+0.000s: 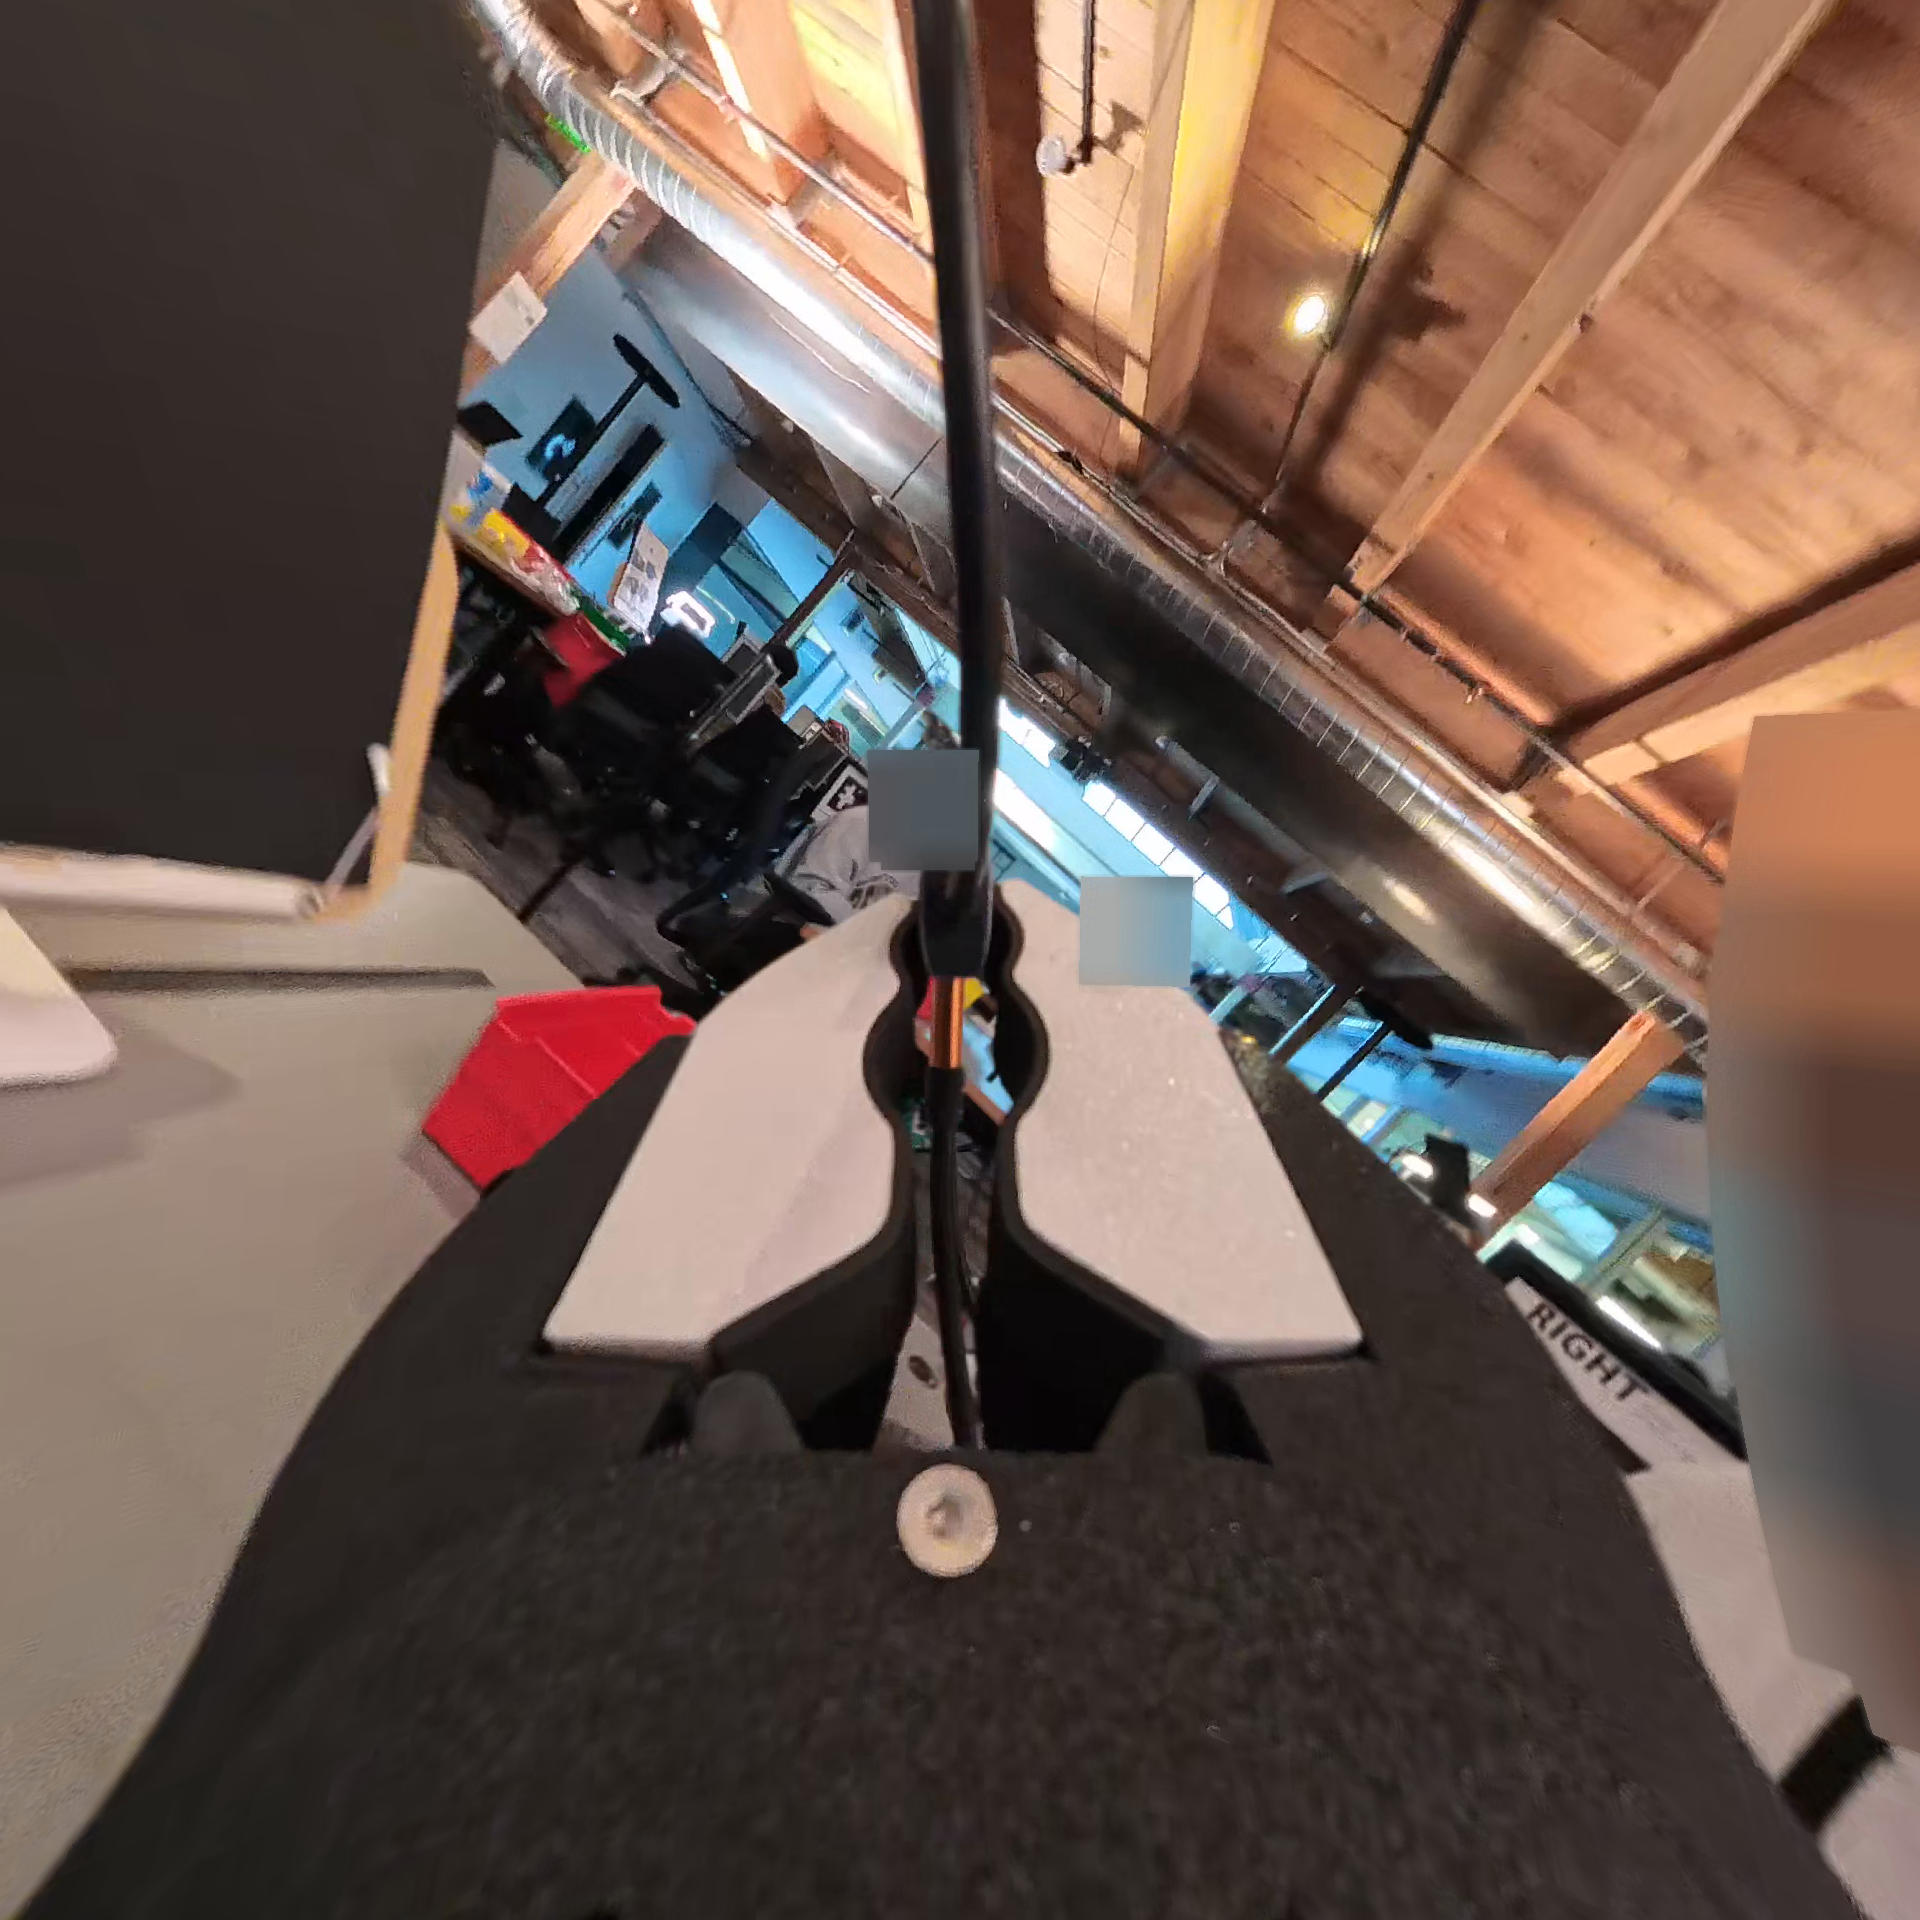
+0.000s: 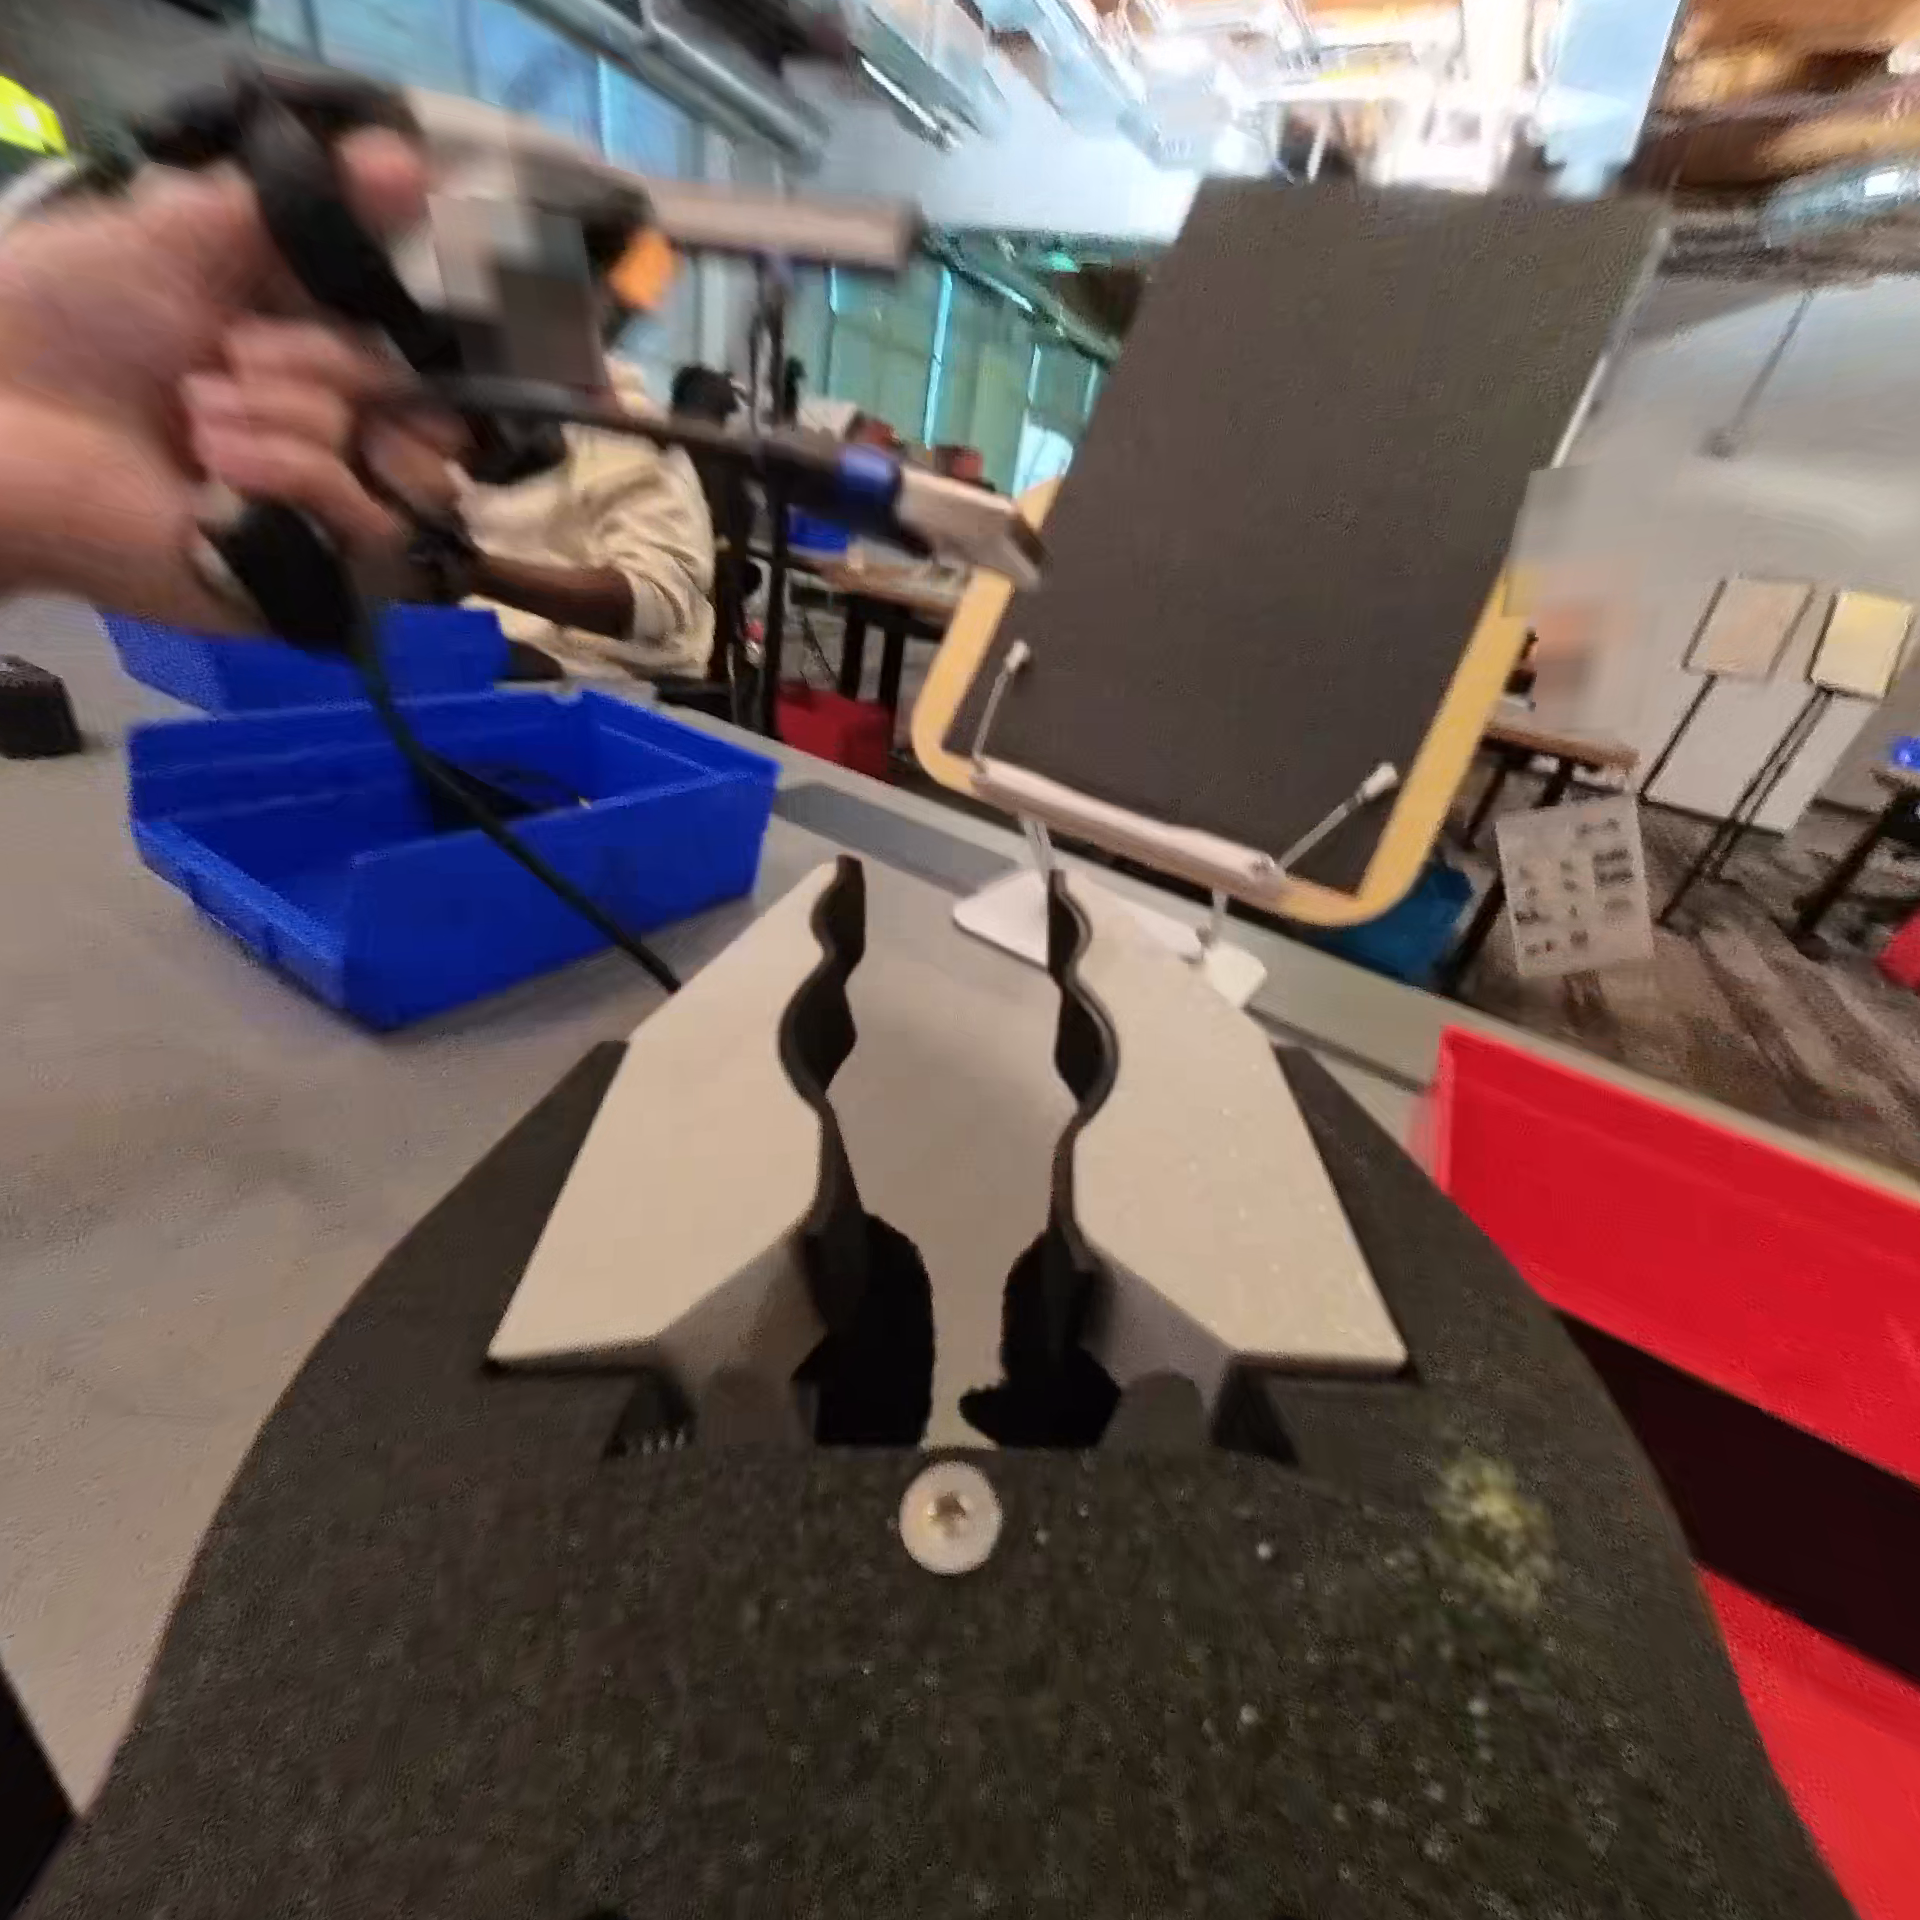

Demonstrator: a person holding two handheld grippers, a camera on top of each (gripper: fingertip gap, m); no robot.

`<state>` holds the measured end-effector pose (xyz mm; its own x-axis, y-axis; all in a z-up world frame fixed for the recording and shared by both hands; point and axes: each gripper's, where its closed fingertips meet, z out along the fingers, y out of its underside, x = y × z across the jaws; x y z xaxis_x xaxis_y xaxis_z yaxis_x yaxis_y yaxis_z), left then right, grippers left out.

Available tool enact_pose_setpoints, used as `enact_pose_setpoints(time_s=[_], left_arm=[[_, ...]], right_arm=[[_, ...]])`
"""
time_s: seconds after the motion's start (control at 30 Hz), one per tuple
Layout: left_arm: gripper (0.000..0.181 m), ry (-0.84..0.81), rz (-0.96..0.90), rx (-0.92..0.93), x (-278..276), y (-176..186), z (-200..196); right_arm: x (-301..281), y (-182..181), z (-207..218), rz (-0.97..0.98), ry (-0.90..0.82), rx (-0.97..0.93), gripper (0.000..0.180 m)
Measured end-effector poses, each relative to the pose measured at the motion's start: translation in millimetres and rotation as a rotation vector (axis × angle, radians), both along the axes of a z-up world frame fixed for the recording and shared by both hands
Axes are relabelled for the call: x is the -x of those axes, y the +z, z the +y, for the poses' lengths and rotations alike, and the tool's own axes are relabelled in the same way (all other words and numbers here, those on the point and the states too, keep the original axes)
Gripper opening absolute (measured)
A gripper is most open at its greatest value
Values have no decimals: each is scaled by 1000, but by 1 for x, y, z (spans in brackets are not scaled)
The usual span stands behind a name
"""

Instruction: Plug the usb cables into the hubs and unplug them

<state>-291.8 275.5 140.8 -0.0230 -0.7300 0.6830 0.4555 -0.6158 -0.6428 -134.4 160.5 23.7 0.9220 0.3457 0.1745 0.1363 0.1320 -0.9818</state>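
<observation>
Fingers of my left gripper [image 1: 956,935] pinch a black cable [image 1: 961,468] running up toward twelve o'clock. My right gripper [image 2: 956,914] gapes empty; more cable trails into the blue bin [image 2: 447,831] at ten o'clock. No hub shows: I judge plugging not begun.

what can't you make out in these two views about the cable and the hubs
- Hubs: none shows in either view.
- Black cable's plug end: left wrist view, cut off by the top edge; the left tongs are shut on it.
- Blue bin's contents: right wrist view, hidden by its wall and motion blur.
- Hand at upper left: blurred; what it holds is unclear.
</observation>
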Motion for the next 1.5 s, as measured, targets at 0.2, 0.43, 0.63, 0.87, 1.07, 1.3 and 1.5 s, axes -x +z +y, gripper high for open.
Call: enact_pose_setpoints(time_s=[0.2,0.43,0.63,0.87,1.07,1.3,1.5], left_arm=[[10,86,-56,325,-57,-93,-1],[10,144,-56,516,-74,-149,-11],[10,135,-69,598,-79,-173,-20],[10,160,-128,630,-78,-179,-21],[10,197,-190,621,-78,-180,-21],[10,171,-129,562,-83,-174,-25],[8,-29,37,447,-89,-185,-47]], right_arm=[[69,36,11,-60,120,-26,27],[77,-47,77,-78,76,167,32],[71,-65,87,-58,21,131,27],[72,-68,84,-79,-20,85,21],[75,-71,78,-119,-57,87,15],[70,-70,77,-114,-35,83,12],[55,-75,85,-63,83,197,11]])
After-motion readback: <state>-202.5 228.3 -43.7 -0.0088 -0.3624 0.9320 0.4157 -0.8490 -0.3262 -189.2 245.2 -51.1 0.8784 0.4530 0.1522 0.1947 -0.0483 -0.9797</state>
